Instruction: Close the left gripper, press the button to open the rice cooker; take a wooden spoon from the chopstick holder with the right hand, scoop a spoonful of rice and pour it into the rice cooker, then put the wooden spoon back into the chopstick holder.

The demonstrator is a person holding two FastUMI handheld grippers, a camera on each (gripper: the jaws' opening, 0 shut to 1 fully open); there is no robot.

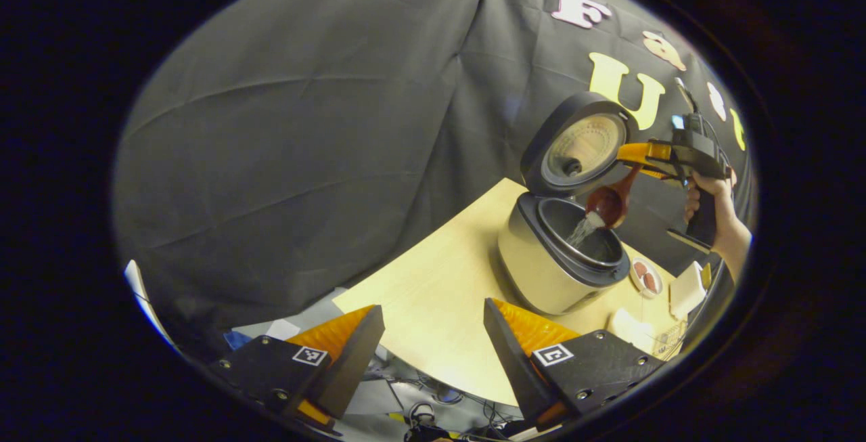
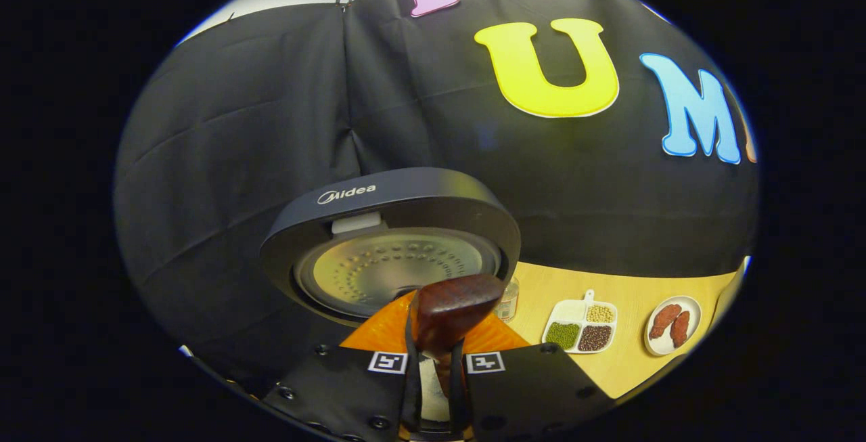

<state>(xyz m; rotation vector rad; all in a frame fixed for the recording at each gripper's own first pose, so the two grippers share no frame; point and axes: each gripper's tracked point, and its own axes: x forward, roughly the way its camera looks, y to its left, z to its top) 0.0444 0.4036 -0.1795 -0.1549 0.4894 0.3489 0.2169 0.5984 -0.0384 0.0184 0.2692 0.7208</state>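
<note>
Pale wooden tabletop [image 1: 440, 293] under black cloth: in the left gripper view my left gripper [image 1: 433, 350] hangs with fingers spread apart, holding nothing. Beyond, the rounded cream rice cooker [image 1: 541, 273] stands lid-up while my right gripper [image 1: 639, 156] tips the glossy dark wooden spoon [image 1: 607, 204], white rice [image 1: 583, 231] streaming into the pot.

In the right gripper view, my right gripper [image 2: 436, 354] clamps the spoon's [image 2: 450, 313] handle before the cooker's dimpled lid [image 2: 392, 252]; a divided dish of beans [image 2: 580, 327] sits on the table.
</note>
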